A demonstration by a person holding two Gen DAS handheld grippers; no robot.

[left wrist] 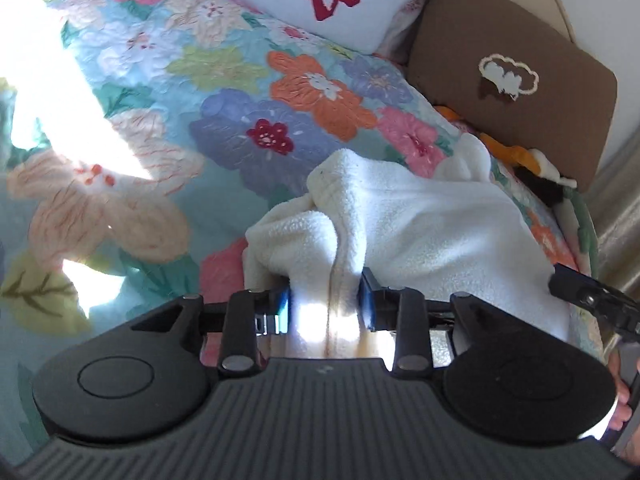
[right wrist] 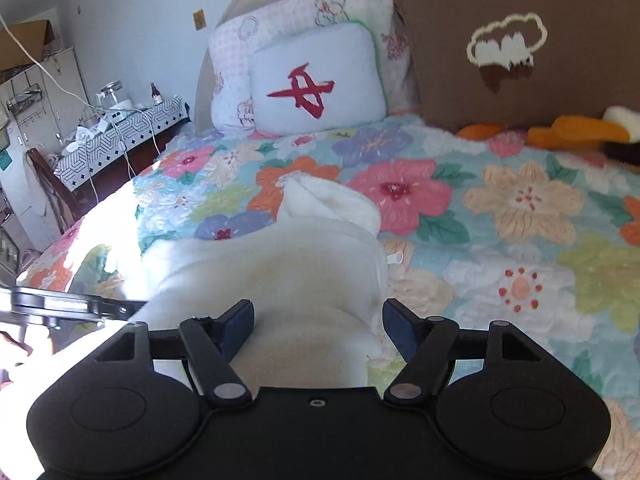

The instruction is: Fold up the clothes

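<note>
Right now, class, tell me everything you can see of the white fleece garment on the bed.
The white fleece garment looks soft and nubbly, with a stitched seam running up one bunched fold. It lies crumpled on the floral quilt. The left hand-held gripper pinches that fold; the right hand-held gripper straddles another part with its pads apart.

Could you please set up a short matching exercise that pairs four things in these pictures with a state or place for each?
Things:
1. left gripper
2. right gripper
3. brown cushion
4. white pillow with red mark

States or places:
A. leans against a pink-patterned pillow at the head of the bed
B. jaws open above the white fleece garment
C. bears a cream cloud-shaped outline
D. shut on a bunched fold of the garment

Pairs: 1-D, 2-B, 3-C, 4-A
</note>
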